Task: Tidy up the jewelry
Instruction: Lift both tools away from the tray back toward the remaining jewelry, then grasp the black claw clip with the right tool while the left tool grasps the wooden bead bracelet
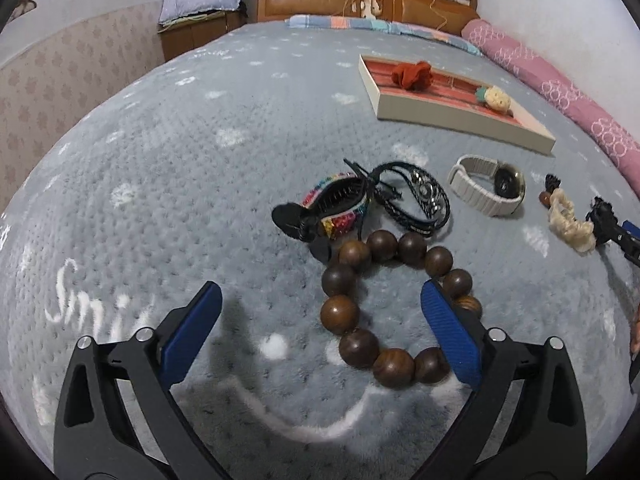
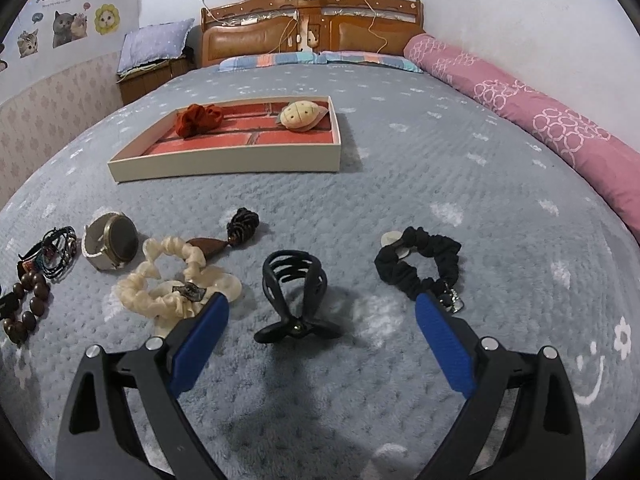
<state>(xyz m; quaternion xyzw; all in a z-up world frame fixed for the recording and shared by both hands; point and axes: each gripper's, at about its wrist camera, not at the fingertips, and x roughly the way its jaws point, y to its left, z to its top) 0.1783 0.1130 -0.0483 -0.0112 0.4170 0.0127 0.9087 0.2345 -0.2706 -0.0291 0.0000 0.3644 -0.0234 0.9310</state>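
Note:
My left gripper (image 1: 320,300) is open and empty above a brown wooden bead bracelet (image 1: 360,312); its right finger overlaps the bracelet's right side. Beyond lie a rainbow hair claw (image 1: 332,208), a black braided bracelet (image 1: 416,200) and a white-strapped watch (image 1: 488,190). My right gripper (image 2: 322,312) is open and empty, straddling a black hair claw (image 2: 294,296). A cream scrunchie (image 2: 168,280) lies left of it, a black scrunchie (image 2: 420,264) right. The shallow red-lined tray (image 2: 224,164) holds a red scrunchie (image 2: 199,119) and a plush clip (image 2: 302,116).
Everything lies on a grey fleece blanket on a bed. A brown tassel ornament (image 2: 232,236) lies near the cream scrunchie. A pink rolled quilt (image 2: 540,120) runs along the right edge. Wooden headboard (image 2: 312,28) and nightstand (image 2: 152,76) stand at the back.

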